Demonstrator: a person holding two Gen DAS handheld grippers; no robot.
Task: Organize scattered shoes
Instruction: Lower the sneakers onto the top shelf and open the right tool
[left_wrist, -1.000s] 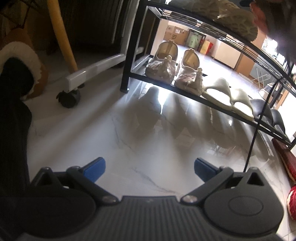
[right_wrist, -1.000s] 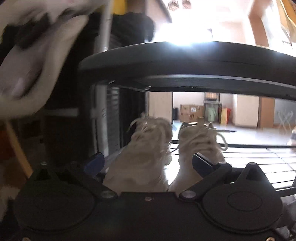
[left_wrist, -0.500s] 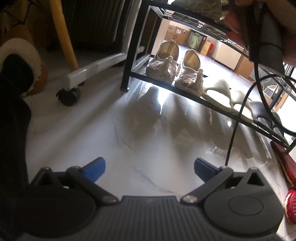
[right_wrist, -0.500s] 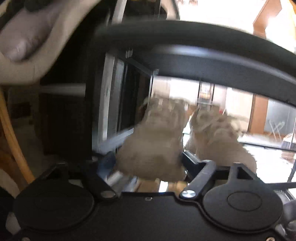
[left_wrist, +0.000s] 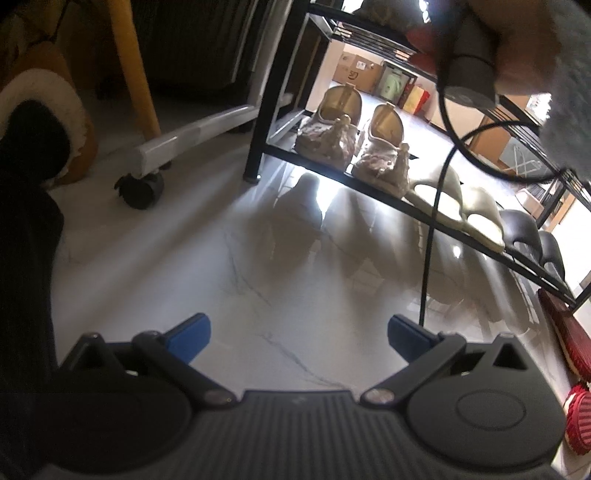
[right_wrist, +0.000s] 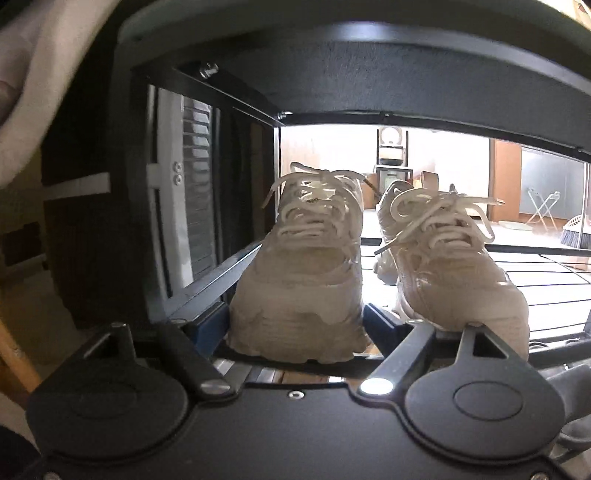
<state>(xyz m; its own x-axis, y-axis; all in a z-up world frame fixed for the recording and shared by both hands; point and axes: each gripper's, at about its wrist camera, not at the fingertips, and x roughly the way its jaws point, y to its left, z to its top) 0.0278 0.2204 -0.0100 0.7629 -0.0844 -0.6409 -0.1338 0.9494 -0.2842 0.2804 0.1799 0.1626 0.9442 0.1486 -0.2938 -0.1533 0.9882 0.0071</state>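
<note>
Two white sneakers are sitting on the rack shelf (right_wrist: 546, 266); the right tool (right_wrist: 295, 325) is clenching the left sneaker (right_wrist: 306, 280), risking dragging it off the edge. Left tool (left_wrist: 297, 334) is hanging released.

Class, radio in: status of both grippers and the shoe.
Left gripper open, empty, above floor. Right gripper flanks left sneaker toe on rack shelf. Grip unclear. Second sneaker close beside.

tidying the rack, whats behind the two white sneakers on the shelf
Behind the white sneakers the wire shelf runs on bare, with a bright room, folding rack and broom beyond. The sneakers cover the shelf directly behind them.
</note>
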